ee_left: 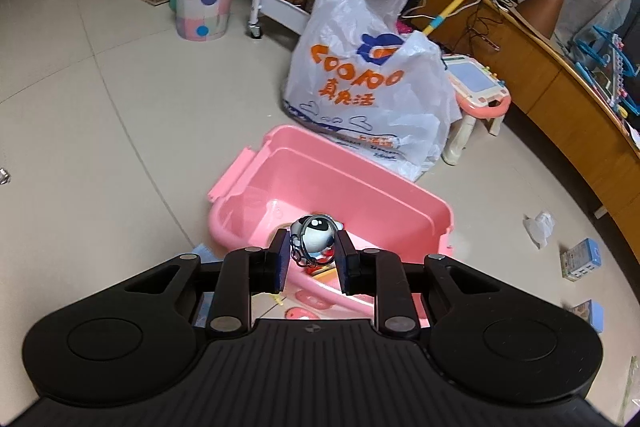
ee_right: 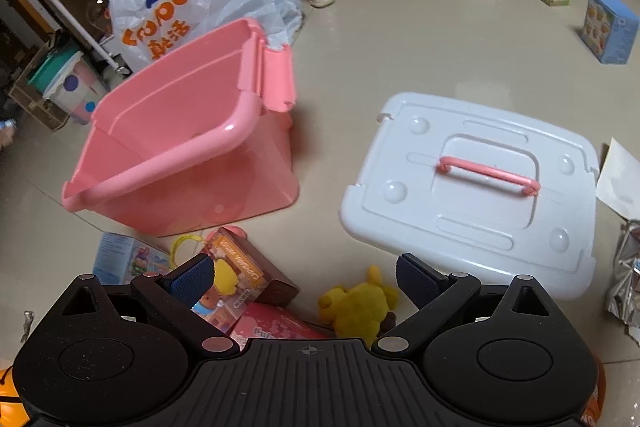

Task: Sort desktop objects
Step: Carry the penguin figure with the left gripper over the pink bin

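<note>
so the left gripper point(ee_left: 311, 254) has a little round robot keychain figure point(ee_left: 316, 237) pinched between its pads, held up right over the near edge of the pink bin point(ee_left: 400, 199). looks like hard plastic, tiny and light, with a metal ring and chain dangling on the left side. i'd guess it's slick and rounded, so a squeeze across the widest part of the body is the safe grip; grabbing by the chain would just let it swing. doesn't look fragile, a short drop into the bin should be fine.

the right gripper point(ee_right: 306, 279) is spread wide with nothing in it, hovering above the pile on the floor: a yellow plush toy point(ee_right: 360, 305), a brown toy box point(ee_right: 244, 275) and a pink box point(ee_right: 276, 325) just beside it. the plush will be soft and squashy, easy to grab around the middle. the boxes are stiff card, probably better taken across the narrow sides.

the white lid point(ee_right: 472, 187) lies flat on the floor near the bin, off to its right.
</note>
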Tool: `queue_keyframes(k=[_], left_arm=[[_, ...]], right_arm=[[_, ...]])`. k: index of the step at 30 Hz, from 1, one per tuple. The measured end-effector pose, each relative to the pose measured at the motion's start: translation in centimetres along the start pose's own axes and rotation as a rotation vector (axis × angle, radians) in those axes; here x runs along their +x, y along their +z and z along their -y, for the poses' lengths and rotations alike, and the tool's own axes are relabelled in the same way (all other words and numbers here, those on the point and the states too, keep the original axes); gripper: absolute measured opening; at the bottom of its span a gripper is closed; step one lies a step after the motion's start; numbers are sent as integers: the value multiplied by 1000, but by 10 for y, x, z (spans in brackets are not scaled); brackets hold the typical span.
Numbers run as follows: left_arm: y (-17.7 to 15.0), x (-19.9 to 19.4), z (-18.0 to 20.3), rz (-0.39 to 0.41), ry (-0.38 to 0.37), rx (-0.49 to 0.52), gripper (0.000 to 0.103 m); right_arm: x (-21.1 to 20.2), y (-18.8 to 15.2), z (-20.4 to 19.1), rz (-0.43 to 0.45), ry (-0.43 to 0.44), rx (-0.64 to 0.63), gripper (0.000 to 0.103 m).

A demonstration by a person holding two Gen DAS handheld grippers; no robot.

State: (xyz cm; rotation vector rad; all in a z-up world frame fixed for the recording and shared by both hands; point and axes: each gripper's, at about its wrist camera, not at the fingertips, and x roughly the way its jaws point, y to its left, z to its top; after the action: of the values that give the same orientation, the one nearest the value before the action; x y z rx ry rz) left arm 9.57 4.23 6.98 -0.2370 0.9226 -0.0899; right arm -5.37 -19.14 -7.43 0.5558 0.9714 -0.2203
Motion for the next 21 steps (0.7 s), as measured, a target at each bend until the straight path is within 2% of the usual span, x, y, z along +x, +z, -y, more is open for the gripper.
queue_keyframes(k=[5,10,21], left_arm=[[7,14,13,-14,-11,44,24],[15,31,16,-30,-19,39,24],[32,73,21,-71,-17,49,24]], right_arm=[[6,-2,-2,4,-14,-10,97],[12,-2,-10,24,-20,-54,97],[29,1,-8,62,-71,-16,97]])
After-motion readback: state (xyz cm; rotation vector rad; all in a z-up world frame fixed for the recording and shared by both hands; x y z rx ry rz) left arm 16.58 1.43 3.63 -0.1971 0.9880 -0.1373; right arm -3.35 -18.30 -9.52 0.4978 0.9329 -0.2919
